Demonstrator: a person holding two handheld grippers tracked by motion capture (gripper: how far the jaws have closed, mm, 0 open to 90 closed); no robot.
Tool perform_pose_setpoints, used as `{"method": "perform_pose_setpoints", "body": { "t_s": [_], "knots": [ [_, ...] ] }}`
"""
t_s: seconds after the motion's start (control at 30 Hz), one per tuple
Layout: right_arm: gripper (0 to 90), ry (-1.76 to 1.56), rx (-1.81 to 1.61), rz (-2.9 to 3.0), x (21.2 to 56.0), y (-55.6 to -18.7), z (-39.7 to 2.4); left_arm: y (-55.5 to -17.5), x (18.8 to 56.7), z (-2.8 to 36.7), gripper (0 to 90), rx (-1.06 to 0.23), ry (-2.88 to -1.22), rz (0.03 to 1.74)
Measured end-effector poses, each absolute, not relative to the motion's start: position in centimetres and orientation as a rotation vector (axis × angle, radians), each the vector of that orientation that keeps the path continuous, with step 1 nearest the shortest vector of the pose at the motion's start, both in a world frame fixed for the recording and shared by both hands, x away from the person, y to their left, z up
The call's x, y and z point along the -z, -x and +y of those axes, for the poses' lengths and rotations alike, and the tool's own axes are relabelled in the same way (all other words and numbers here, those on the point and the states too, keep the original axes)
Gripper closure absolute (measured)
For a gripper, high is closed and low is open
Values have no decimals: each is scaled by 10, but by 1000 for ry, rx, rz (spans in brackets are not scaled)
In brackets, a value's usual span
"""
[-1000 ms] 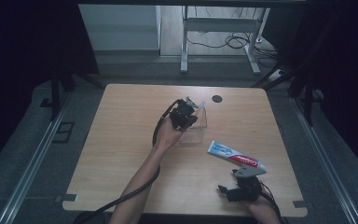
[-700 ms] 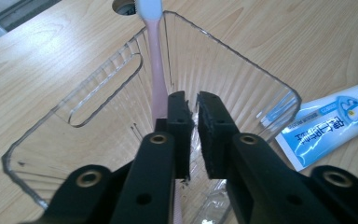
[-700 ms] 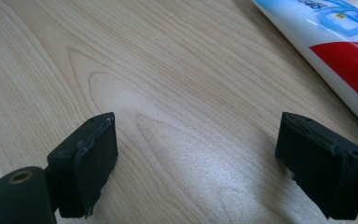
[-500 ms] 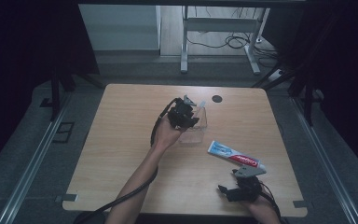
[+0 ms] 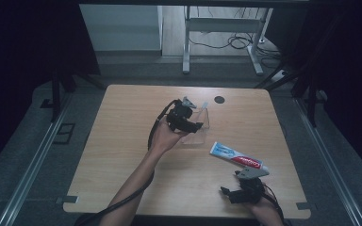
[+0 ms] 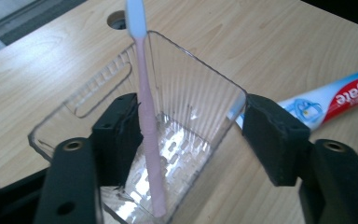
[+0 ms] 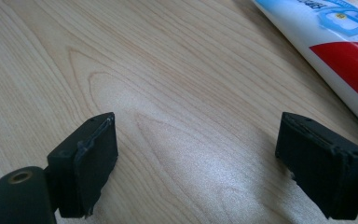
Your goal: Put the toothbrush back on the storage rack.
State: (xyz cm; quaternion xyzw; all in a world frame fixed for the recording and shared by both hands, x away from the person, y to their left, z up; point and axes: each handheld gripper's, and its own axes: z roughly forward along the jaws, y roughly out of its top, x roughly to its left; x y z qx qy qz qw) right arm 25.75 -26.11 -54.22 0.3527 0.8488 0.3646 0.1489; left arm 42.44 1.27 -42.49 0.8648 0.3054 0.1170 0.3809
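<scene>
- We find the pink toothbrush standing inside the clear plastic holder, its handle end down on the slotted bottom and its white head leaning up past the rim at the far side. We judge this step done.
- Our left gripper hangs at the holder, near the middle of the table. Its jaws have just been opening: one pad sits close beside the toothbrush handle inside the holder, the other stands outside the holder wall, and neither presses on anything. We call it released.
- Our right gripper rests low at the near right edge of the table, jaws spread wide over bare wood, grasping nothing.
- The toothpaste tube lies flat on the table between the holder and the right gripper, apart from both. We judge that it is what is left: it probably goes into the holder too, and the right gripper is the nearer one to take it.
- The left gripper view gives us what the high view cannot: the toothbrush as a whole, its lean, the ribbed walls and the gap between pads and handle. In the high view the holder is a faint clear shape partly behind the gripper.
- The high view gives the layout: both forearms, the spacing of holder, tube and grippers, and a dark round hole in the table beyond the holder.
- The right gripper view adds the tube close up, past its right-hand jaw, not between the jaws.
</scene>
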Motion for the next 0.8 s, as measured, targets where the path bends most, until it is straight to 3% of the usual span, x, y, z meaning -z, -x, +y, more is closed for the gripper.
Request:
{"method": "perform_pose_setpoints", "body": {
  "t_s": [0.17,0.8],
  "knots": [
    [124,-1014,-1048,2439,542,-258,-261,-418,427,19,261,-288,-2202,769],
    [124,-1015,-1048,2440,542,-257,-261,-398,429,46,161,-259,-2152,810]
  ]
}}
